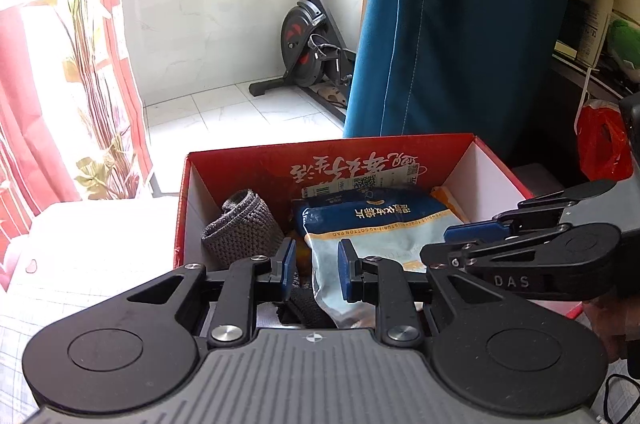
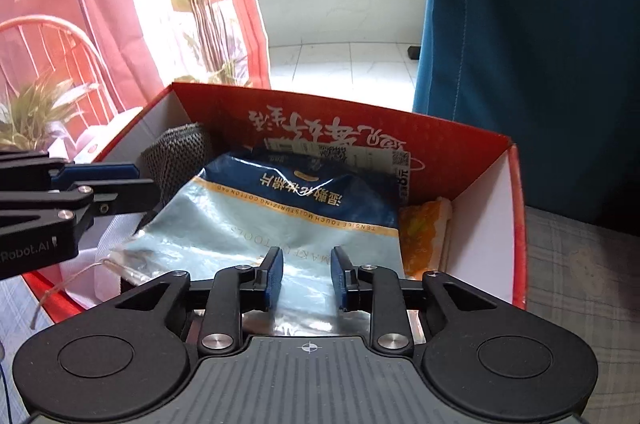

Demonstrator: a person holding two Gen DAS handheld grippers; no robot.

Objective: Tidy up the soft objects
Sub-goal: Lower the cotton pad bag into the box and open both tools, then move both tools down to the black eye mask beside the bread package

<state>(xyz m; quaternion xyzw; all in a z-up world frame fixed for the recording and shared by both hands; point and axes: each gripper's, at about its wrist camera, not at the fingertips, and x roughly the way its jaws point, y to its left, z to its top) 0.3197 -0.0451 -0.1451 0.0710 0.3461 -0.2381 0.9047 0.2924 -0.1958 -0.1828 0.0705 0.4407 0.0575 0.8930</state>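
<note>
A cotton-pad pouch (image 2: 296,208) and grey knit roll (image 1: 240,228) are lodged in the red box (image 1: 328,152). Left claw (image 1: 317,270) and right claw (image 2: 307,278) are slightly parted, empty; little remains.

Both claws tilt downward side by side: the left claw (image 1: 317,271) and right claw (image 2: 307,278) each slightly parted, empty.

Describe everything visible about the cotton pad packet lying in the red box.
The cotton pad packet is a soft, glossy foil pouch, dark blue at its far end, pale blue nearer the camera, with a yellow band and printed lettering between. It looks crinkled and lies tilted in the red box, its far end toward the printed wall. A grey knitted roll sits at its left, an orange packet at its right. The right gripper hangs over its near end, jaws apart.
</note>
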